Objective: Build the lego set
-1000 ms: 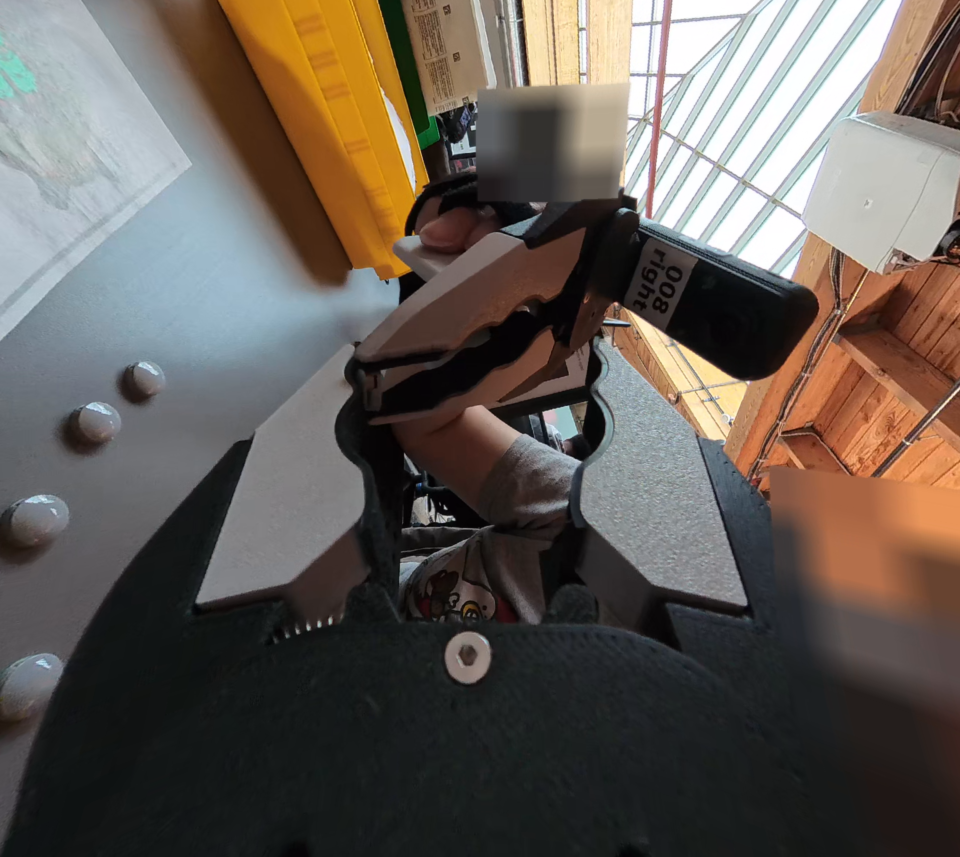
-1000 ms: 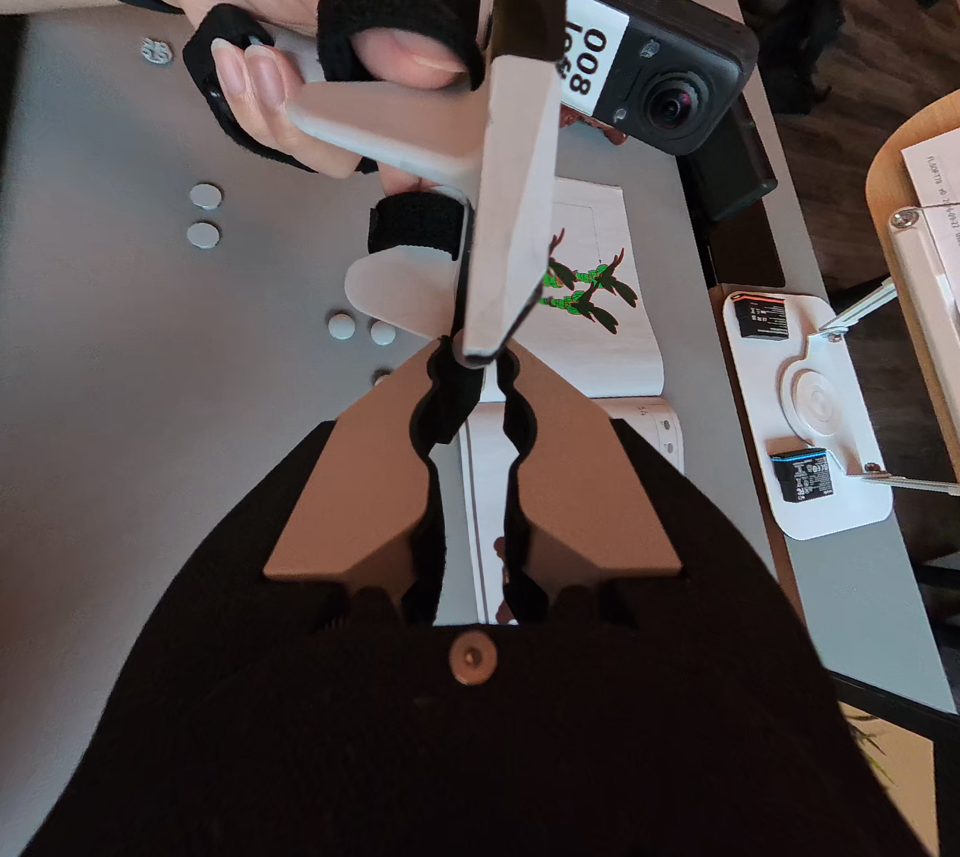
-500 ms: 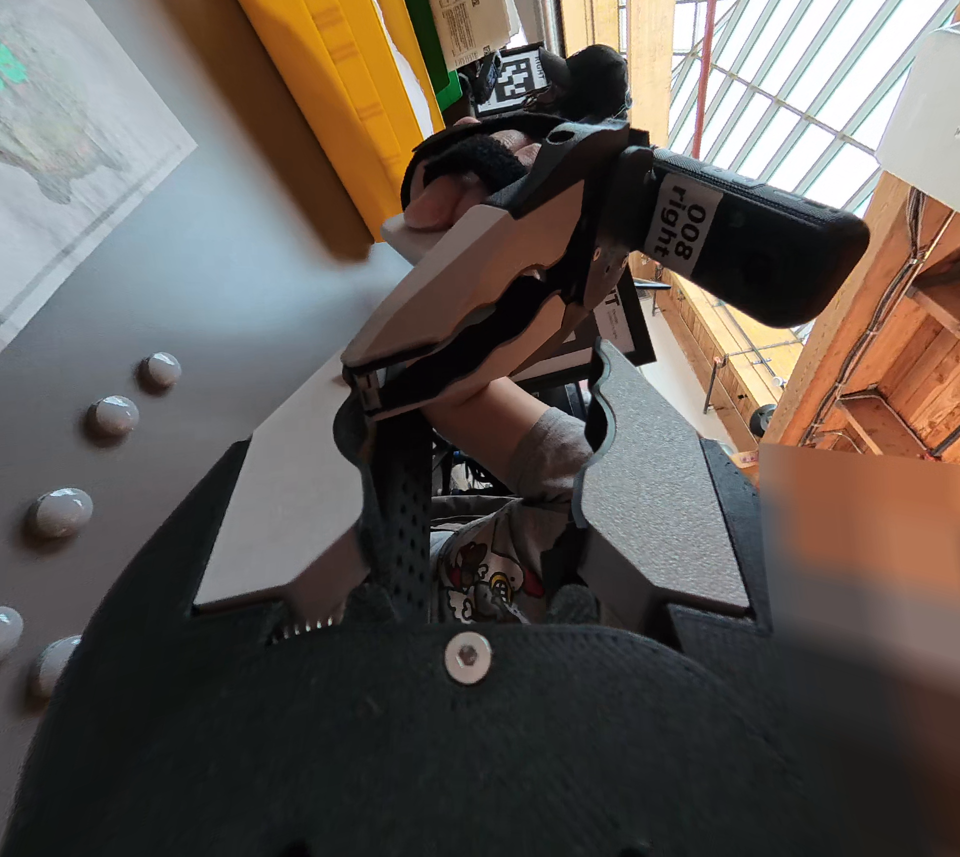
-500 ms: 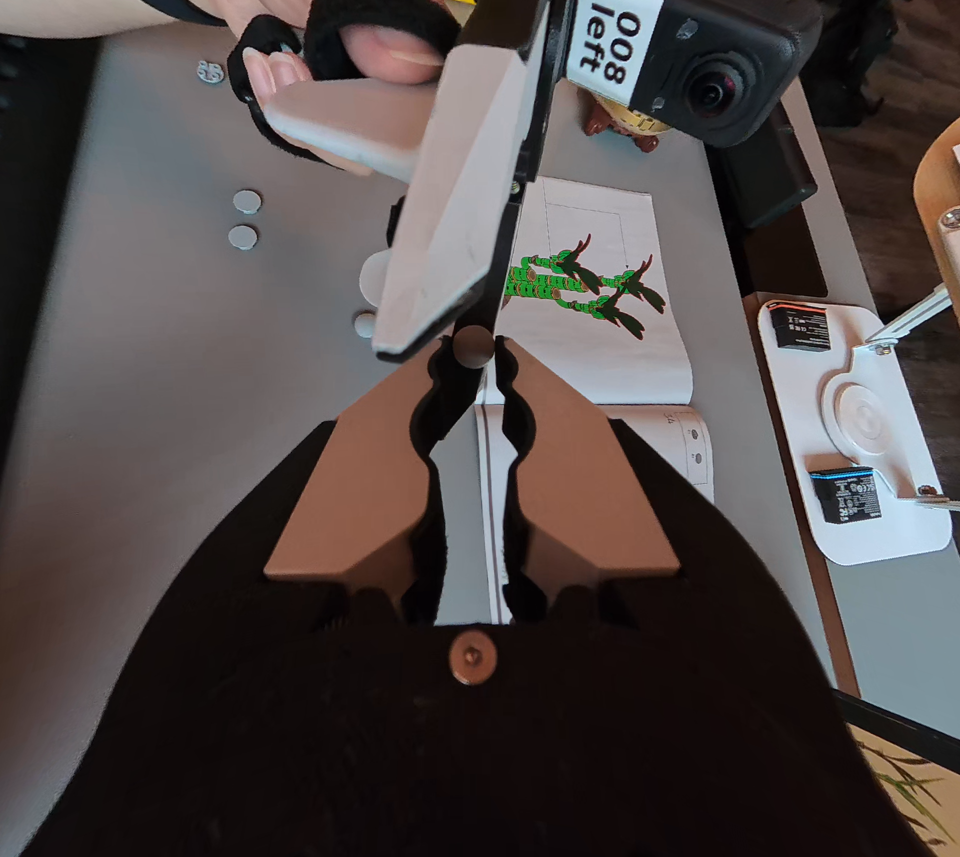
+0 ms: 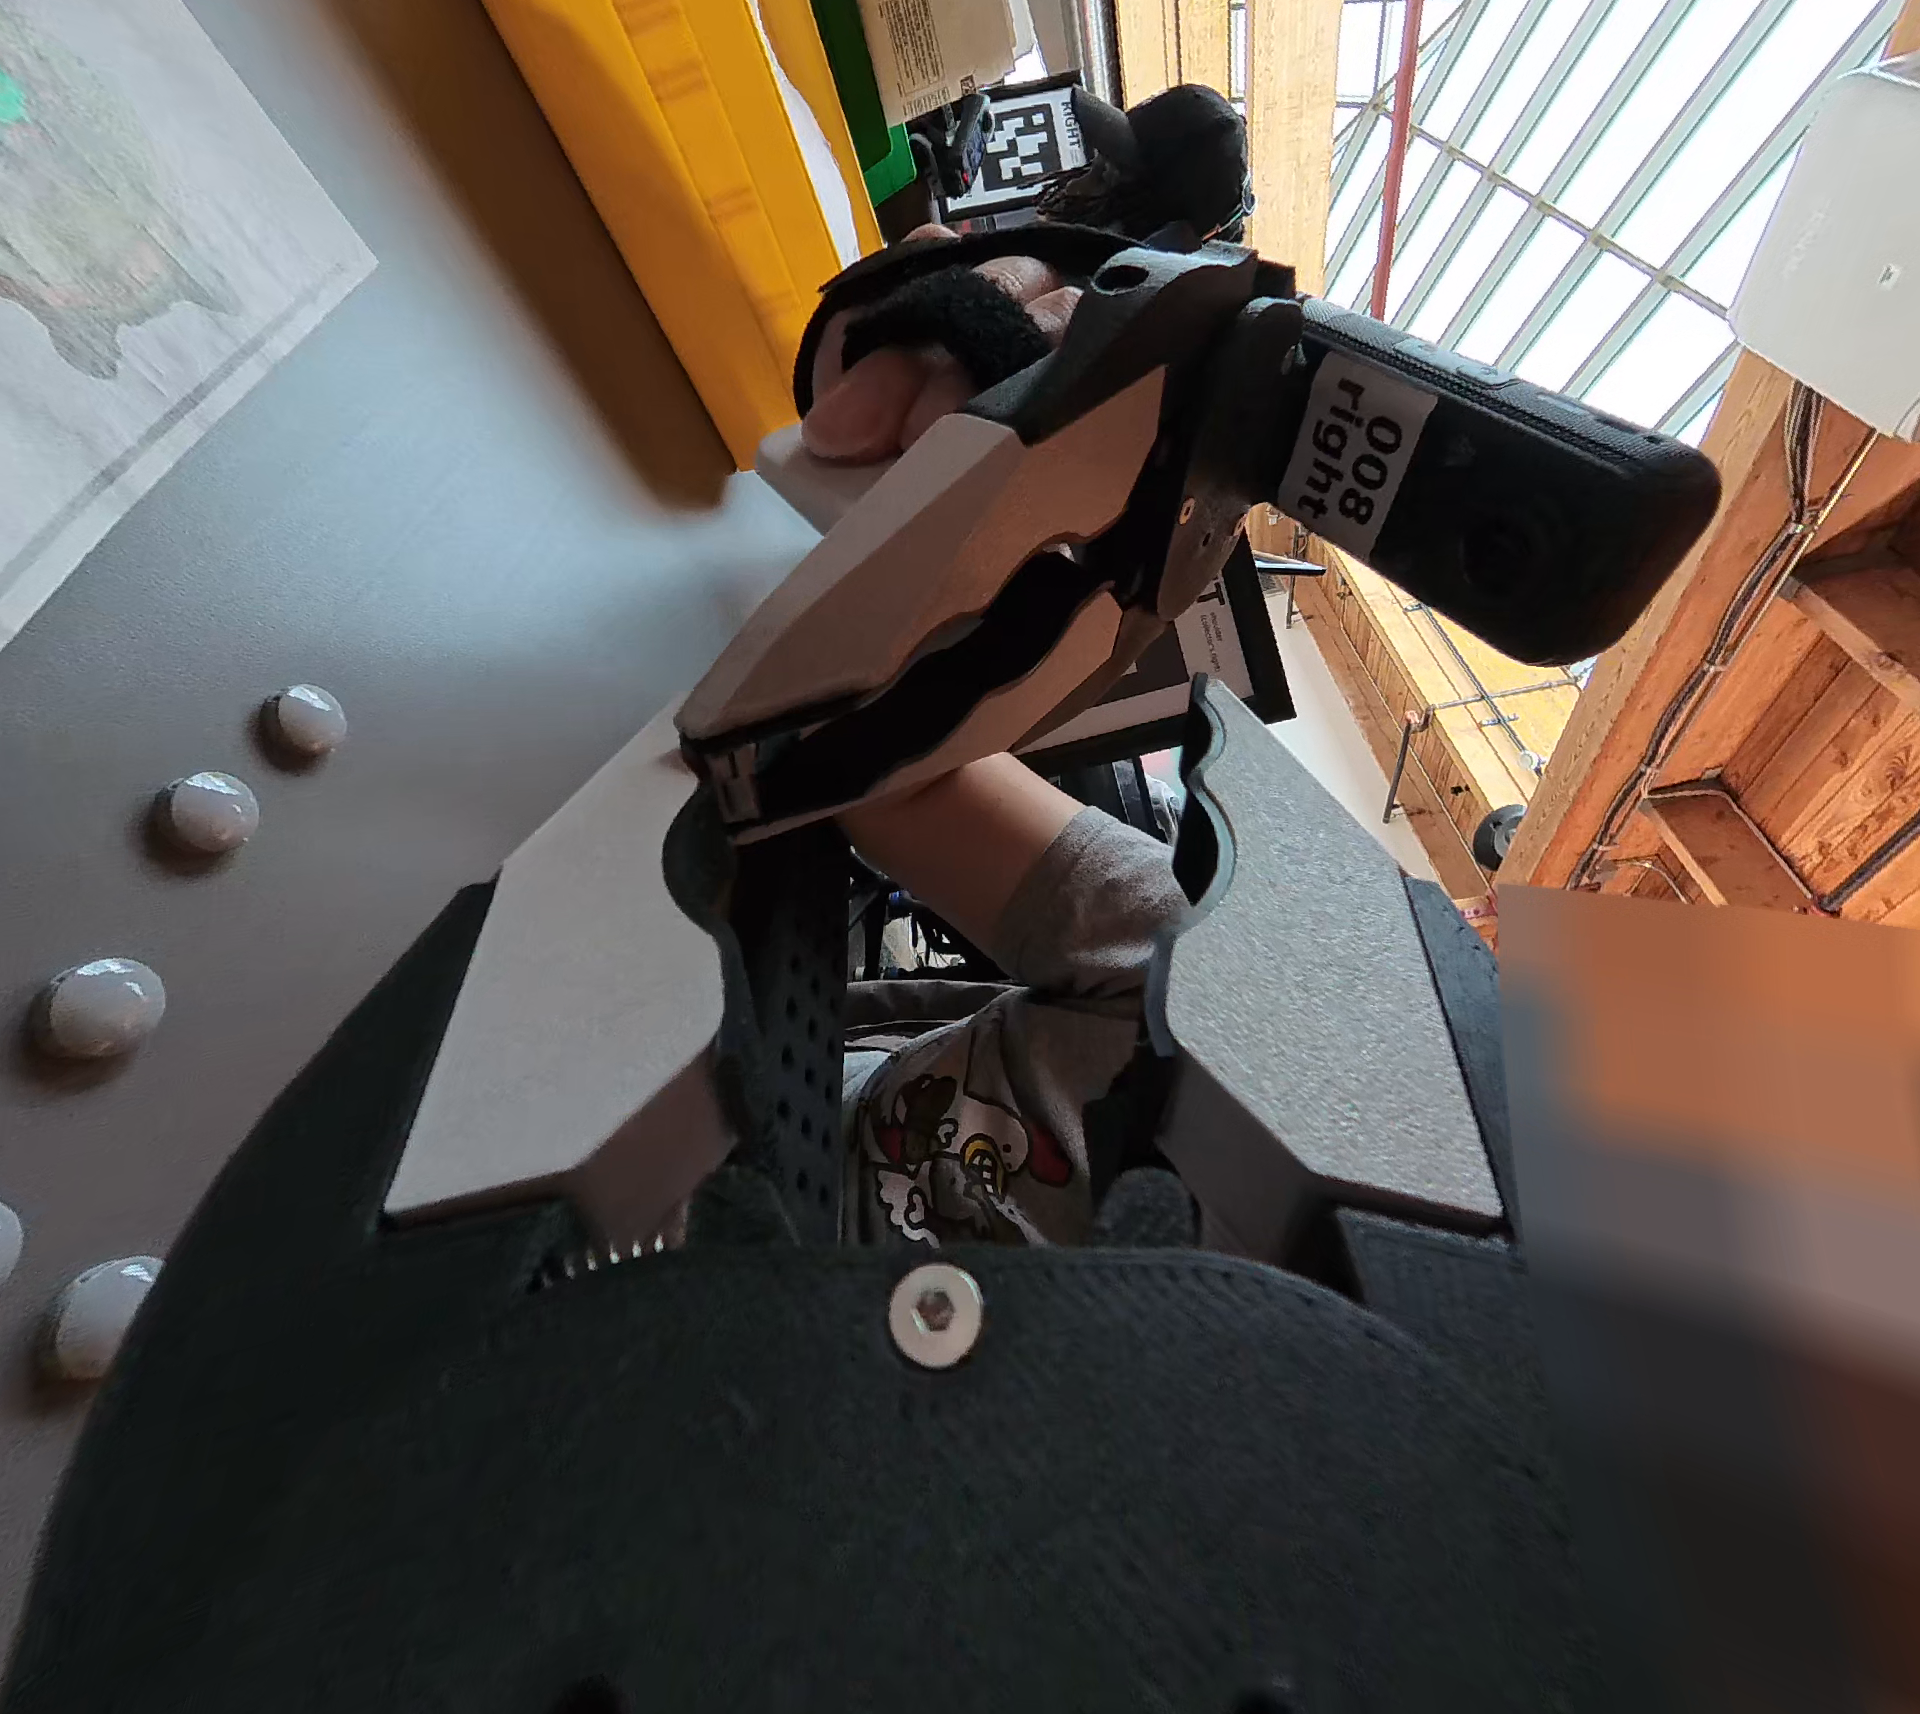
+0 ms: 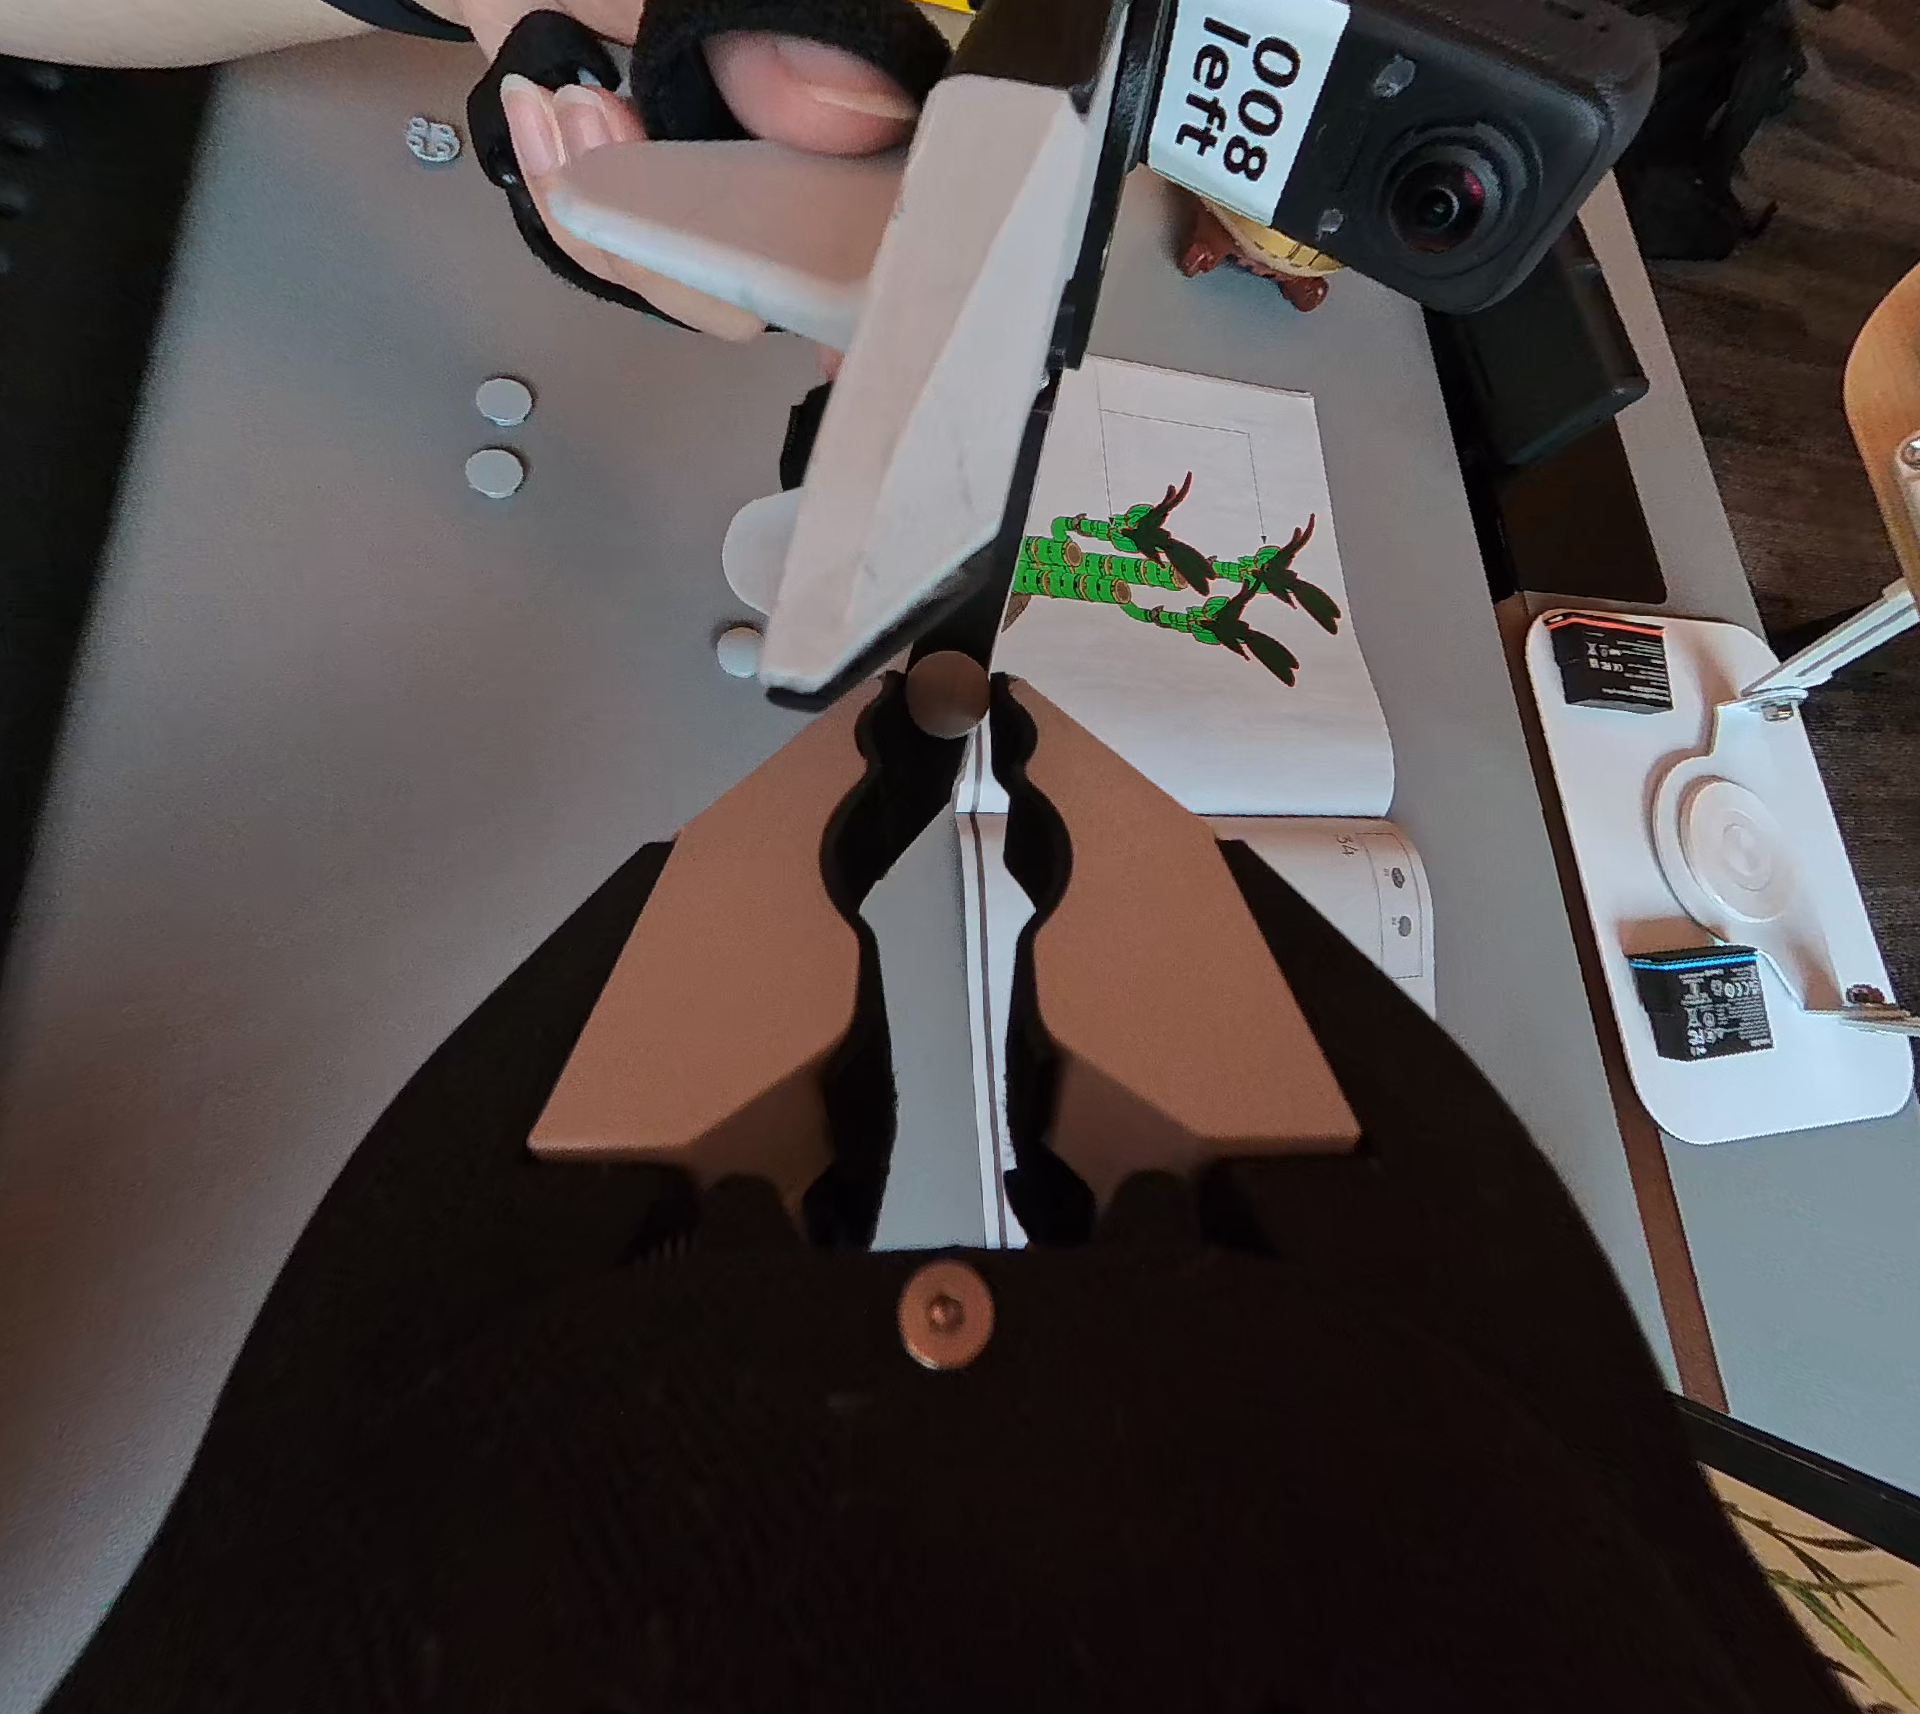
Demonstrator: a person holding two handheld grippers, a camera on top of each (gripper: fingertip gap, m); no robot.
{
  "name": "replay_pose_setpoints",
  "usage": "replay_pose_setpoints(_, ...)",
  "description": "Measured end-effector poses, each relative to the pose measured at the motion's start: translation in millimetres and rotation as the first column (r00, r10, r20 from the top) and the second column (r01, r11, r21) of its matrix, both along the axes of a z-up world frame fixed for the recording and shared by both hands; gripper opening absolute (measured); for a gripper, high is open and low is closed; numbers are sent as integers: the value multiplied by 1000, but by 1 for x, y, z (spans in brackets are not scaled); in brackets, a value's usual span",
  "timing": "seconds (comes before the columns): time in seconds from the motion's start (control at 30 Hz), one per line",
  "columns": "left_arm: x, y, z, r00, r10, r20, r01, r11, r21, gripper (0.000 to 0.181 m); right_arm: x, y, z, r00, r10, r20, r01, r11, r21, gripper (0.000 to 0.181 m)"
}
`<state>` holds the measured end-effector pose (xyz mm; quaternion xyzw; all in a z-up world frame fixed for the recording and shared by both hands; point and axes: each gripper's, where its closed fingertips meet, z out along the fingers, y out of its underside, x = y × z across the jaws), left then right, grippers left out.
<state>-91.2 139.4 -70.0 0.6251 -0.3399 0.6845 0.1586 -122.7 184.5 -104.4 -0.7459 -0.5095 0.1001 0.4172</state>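
Between the right hand-held gripper (image 6: 943, 708) tips sits a small round grey piece (image 6: 943, 694), clamped. Left hand-held gripper (image 5: 951, 765) gapes wide, nothing in it; vs 1 s ago its tip has tilted over the piece. Booklet (image 6: 1195, 625) open on bench (image 6: 364, 729).

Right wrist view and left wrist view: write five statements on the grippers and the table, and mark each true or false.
1. The booklet lies open on the table. True.
2. The left gripper is shut. False: its fingers stand wide apart.
3. The tray holds three batteries. False: it holds two.
4. The right gripper pinches a round grey stud at its tips. True.
5. The bin is blue. False: it is yellow.
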Motion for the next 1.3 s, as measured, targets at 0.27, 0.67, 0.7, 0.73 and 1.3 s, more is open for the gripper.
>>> replay_pose_setpoints(0.27,-2,3,9,999,-2,39,3,999,-46,75,-2,0,12,1000,23,15,-24,996,88,15)
replay_pose_setpoints(0.67,-5,15,11,998,27,59,-24,999,-46,64,-3,-1,22,998,27,48,-35,985,170,15)
replay_pose_setpoints(0.7,-6,19,9,998,38,57,-36,999,-30,60,-2,0,24,998,21,55,-31,983,182,15)
replay_pose_setpoints(0.73,-6,24,6,997,52,54,-51,999,-6,55,0,0,26,998,13,63,-25,981,193,15)
replay_pose_setpoints(1.3,-3,35,-5,992,92,84,-104,984,147,5,12,7,26,988,-68,136,36,974,224,15)
